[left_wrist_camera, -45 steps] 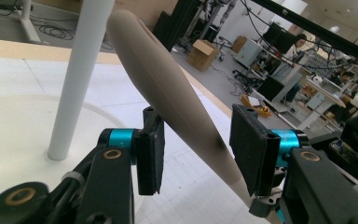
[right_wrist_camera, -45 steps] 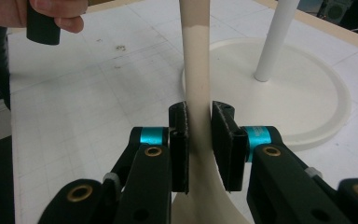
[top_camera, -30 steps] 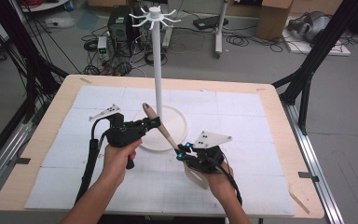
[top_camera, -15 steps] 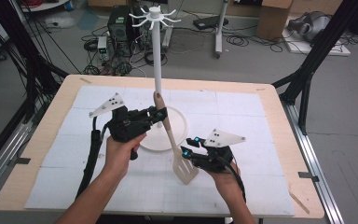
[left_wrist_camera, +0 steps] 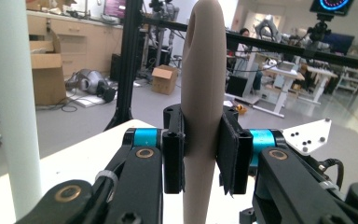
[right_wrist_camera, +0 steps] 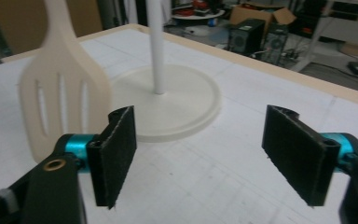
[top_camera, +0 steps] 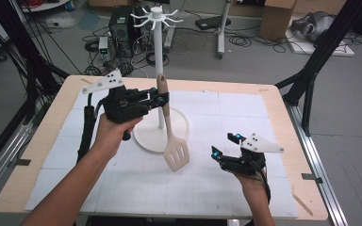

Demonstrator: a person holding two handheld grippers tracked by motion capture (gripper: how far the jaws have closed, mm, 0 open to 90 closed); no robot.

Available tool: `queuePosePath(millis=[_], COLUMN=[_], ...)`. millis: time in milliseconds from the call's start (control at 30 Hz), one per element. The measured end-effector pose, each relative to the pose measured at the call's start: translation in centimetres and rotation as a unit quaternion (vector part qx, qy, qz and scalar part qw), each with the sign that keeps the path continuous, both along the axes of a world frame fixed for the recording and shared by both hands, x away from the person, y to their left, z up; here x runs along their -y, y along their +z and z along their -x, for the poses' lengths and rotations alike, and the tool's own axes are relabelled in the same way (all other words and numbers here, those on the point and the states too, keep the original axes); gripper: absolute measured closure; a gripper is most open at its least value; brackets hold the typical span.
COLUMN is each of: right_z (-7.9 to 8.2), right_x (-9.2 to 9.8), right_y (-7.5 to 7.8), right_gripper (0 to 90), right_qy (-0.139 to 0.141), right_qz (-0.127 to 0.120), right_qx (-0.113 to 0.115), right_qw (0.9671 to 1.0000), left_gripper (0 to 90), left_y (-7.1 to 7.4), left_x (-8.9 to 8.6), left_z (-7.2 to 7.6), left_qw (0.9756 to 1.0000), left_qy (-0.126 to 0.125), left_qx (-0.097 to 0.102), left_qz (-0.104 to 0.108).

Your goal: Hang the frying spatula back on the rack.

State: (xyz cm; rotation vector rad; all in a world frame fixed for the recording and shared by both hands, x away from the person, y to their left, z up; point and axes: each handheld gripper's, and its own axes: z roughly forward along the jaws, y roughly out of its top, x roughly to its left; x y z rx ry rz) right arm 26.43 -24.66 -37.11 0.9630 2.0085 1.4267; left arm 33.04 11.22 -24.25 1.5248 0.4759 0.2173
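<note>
Lab floor with cables and boxes behind; in the foreground a pale bench (top_camera: 283,101) under a white gridded mat. Nearest, lower right of the high view, the right gripper (top_camera: 225,147) sits low over the mat, its jaws just opened wide with nothing between them; in the right gripper view the pads stand apart over bare mat. Left of it and well apart hangs the slotted spatula (top_camera: 176,153), blade down just above the mat, long axis near upright with the handle tip leaning slightly toward the upper left. Farther back, left of centre, the left gripper (top_camera: 162,98) clamps the spatula handle high up, jaws level and pressing both sides, as the left gripper view confirms (left_wrist_camera: 201,154). Just behind the handle rises the white rack pole (top_camera: 158,66) from its round base (top_camera: 181,123), hooks (top_camera: 156,13) at the top, well above the handle tip. The coming move likely turns on lifting the handle end toward those hooks; open room above, pole close at the left.
</note>
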Motion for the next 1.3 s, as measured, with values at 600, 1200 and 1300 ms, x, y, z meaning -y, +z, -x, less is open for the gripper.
queuePosePath(millis=[600, 1200, 1300], right_z=[0.2, 0.2, 0.2], right_x=[1.0, 1.2, 1.2], right_y=[-0.9, -1.1, -1.1], right_gripper=[19.7, 19.7, 19.7], right_qy=[-0.027, -0.026, -0.024], right_qz=[0.010, 0.010, 0.011], right_qx=[0.000, -0.002, -0.001], right_qw=[0.9996, 0.9996, 0.9997], left_gripper=[73.3, 73.3, 73.3], left_y=[6.8, 8.1, 8.1], left_x=[3.2, 2.9, 2.6], left_z=[-3.3, -5.7, -5.9], left_qw=[0.9991, 0.9984, 0.9978], left_qy=[0.009, 0.051, 0.061], left_qx=[0.024, -0.011, -0.015], left_qz=[-0.033, -0.021, -0.021])
